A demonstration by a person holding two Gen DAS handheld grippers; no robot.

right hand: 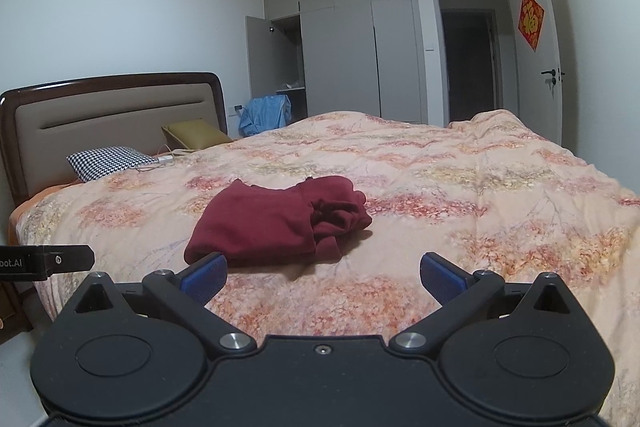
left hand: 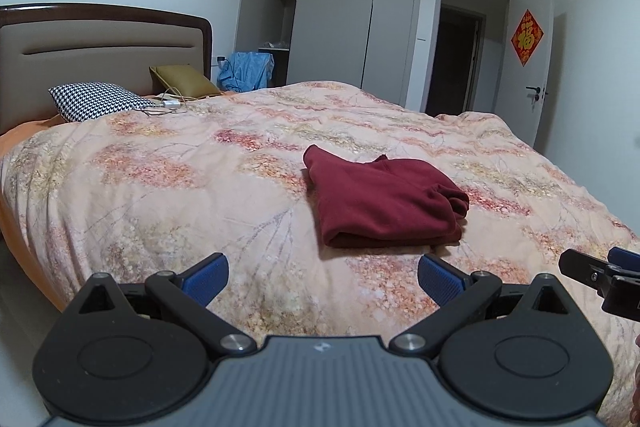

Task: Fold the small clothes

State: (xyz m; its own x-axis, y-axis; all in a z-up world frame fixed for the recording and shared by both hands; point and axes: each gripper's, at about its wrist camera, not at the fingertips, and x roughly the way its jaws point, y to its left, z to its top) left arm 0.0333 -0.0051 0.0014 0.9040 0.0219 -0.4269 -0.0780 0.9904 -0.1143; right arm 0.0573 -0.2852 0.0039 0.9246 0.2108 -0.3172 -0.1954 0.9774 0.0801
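Matt maroon cloth garment (left hand: 380,199) on soft printed quilt (left hand: 180,167).

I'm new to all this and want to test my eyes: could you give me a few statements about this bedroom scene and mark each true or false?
1. The dark red garment lies folded on the floral quilt. True.
2. The left gripper is clamped on the garment. False: it is open and holds nothing.
3. The right gripper is open. True.
4. The houndstooth pillow sits on the garment. False: it lies by the headboard.
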